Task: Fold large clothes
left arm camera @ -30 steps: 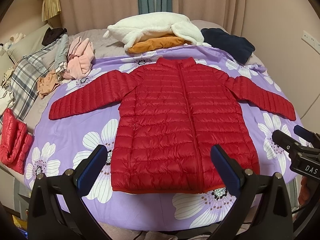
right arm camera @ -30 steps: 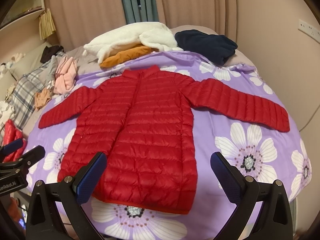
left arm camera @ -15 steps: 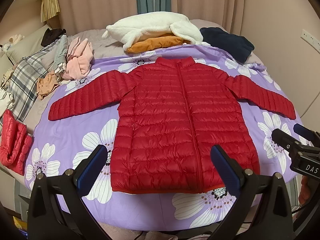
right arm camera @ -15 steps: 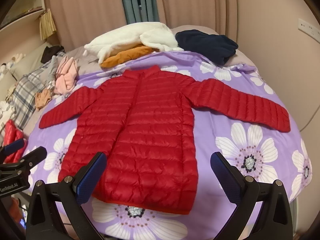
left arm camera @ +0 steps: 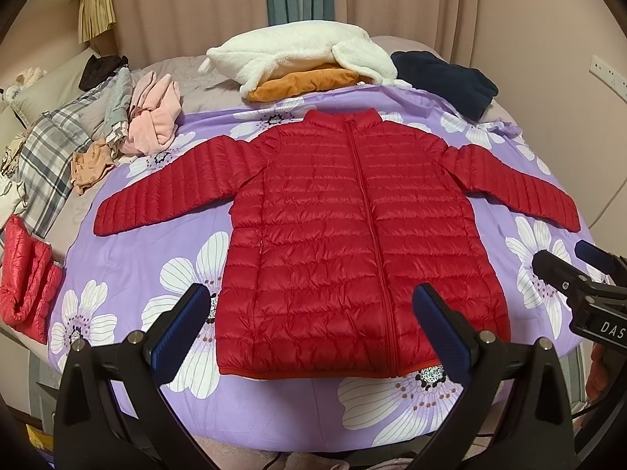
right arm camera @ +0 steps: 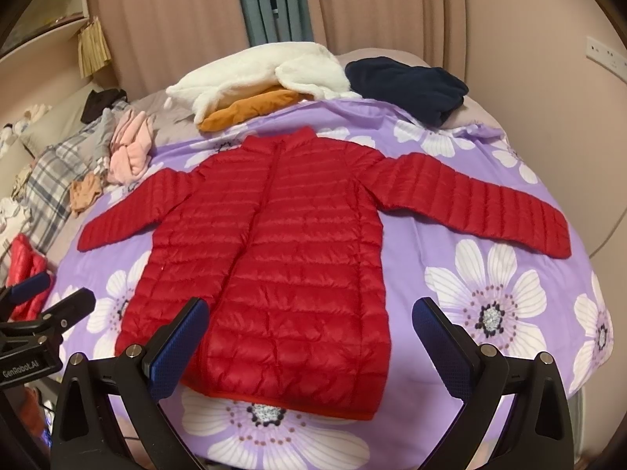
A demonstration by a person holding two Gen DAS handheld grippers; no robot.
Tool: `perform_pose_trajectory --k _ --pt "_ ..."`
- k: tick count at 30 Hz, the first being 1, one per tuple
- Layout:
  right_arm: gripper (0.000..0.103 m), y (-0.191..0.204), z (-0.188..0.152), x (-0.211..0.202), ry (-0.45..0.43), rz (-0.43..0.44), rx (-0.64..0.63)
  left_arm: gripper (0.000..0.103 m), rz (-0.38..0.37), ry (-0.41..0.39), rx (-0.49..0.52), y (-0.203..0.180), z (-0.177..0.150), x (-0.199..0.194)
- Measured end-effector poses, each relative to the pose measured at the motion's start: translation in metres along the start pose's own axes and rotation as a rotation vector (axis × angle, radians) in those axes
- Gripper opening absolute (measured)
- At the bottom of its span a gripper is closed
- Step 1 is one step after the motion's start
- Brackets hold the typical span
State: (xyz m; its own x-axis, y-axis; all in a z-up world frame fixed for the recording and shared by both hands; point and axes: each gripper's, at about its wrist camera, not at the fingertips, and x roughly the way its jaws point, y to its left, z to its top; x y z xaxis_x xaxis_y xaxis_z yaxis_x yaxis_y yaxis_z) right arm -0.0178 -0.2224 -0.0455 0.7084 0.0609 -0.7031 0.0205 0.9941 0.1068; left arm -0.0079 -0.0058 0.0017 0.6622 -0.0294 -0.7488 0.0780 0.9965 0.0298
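Pink curtains [left arm camera: 188, 11] hang behind a big bed, and a purple cover with white flowers [left arm camera: 129, 266] is spread over it. On top of that cover lies the red puffy jacket [left arm camera: 352, 243], flat, zipped up, front side up, with both sleeves stretched out to the sides. Its bottom edge is closest to the cameras.

Almost nothing has changed in the last second. The jacket lies the same way, with no fold in it, and both tools have only drifted a tiny bit. So I think the folding has not started, and a sleeve is probably the first thing to grab.

At the far end of the bed sit a fluffy white blanket [left arm camera: 298, 55] on an orange cushion [left arm camera: 305, 82], with a dark blue bundle [left arm camera: 443, 78] beside them. Down the left side are a plaid cloth [left arm camera: 51, 149], a pink top [left arm camera: 153, 125] and a small red puffy thing [left arm camera: 27, 274].

The left gripper [left arm camera: 313, 329] hangs over the jacket's bottom edge with its fingers wide apart, holding nothing. The right gripper [right arm camera: 313, 337] hangs near the same edge, fingers wide apart too, and empty
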Motion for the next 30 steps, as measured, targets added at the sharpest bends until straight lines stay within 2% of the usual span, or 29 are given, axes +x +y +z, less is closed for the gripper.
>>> perform_pose_trajectory --k 30 --pt "0.102 -0.0007 -0.0016 0.0008 0.0 0.002 0.003 0.103 0.001 0.005 0.003 0.0002 -0.0071 0.0077"
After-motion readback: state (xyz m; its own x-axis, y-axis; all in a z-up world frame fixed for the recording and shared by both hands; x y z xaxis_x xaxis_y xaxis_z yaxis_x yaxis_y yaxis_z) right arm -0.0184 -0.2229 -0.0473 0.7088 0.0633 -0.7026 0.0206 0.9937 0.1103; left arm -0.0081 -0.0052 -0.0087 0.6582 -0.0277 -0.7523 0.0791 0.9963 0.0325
